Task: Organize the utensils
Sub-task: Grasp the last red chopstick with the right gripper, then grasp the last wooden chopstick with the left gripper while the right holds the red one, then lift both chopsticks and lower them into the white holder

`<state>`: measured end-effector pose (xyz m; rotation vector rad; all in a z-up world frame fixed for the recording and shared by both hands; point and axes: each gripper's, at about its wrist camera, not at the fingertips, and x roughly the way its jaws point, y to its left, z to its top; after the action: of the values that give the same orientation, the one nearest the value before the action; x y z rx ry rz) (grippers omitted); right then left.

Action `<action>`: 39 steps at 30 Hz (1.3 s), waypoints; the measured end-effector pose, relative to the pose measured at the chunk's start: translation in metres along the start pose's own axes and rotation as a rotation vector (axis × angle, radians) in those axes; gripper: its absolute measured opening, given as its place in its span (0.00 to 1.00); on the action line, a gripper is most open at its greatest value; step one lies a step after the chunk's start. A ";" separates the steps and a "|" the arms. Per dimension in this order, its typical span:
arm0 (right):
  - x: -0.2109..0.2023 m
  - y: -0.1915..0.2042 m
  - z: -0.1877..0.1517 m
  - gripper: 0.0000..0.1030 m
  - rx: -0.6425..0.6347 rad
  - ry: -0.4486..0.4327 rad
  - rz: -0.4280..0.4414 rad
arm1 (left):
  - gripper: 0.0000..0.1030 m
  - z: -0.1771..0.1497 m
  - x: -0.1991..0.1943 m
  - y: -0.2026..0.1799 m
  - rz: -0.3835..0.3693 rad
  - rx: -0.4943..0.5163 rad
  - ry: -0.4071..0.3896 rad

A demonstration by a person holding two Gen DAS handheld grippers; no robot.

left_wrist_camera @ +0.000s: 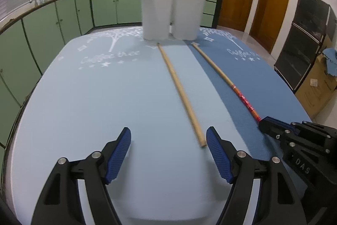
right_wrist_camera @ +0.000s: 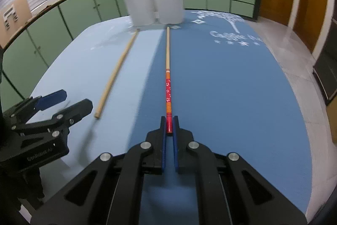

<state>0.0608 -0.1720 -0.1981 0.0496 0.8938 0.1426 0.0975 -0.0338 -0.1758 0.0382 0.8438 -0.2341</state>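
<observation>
Right wrist view, right tool (right_wrist_camera: 169, 127) clamped on slim red-patterned chopstick (right_wrist_camera: 168, 85), plain wooden stick (right_wrist_camera: 117, 73) left, white ribbed holder (right_wrist_camera: 153, 1) upper centre, left tool (left_wrist_camera: 168, 153) wide over smooth blue tabletop (left_wrist_camera: 105, 98).

Taking the holder (left_wrist_camera: 172, 14) at the far end of the table (left_wrist_camera: 94, 98) as reference, it stands as two joined cups, each with sticks leaning out of it. Two chopsticks lie on the table before it, their far tips just short of its base: the plain chopstick (left_wrist_camera: 181, 96) to the left, the patterned chopstick (right_wrist_camera: 168, 85) to the right. A counter with cabinets (left_wrist_camera: 63, 14) runs behind the holder.
</observation>
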 end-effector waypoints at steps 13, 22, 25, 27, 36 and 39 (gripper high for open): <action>0.004 -0.016 0.001 0.05 0.012 -0.001 -0.005 | 0.33 0.003 0.014 -0.022 0.053 0.015 0.042; 0.006 -0.017 0.000 0.05 0.001 -0.015 -0.009 | 0.08 0.003 0.013 -0.026 0.037 -0.010 0.032; 0.005 -0.018 0.000 0.05 0.003 -0.015 -0.007 | 0.07 0.004 0.010 -0.024 0.033 -0.025 0.028; 0.003 -0.019 0.001 0.05 0.007 -0.015 0.001 | 0.06 0.004 0.006 -0.024 0.035 -0.024 0.023; -0.029 -0.016 0.014 0.05 -0.027 -0.092 -0.018 | 0.06 0.013 -0.025 -0.023 0.028 0.000 -0.025; -0.042 -0.015 0.021 0.05 -0.028 -0.121 -0.014 | 0.06 0.020 -0.040 -0.023 0.025 0.006 -0.061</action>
<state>0.0529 -0.1929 -0.1544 0.0261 0.7710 0.1374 0.0816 -0.0507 -0.1315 0.0468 0.7820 -0.2133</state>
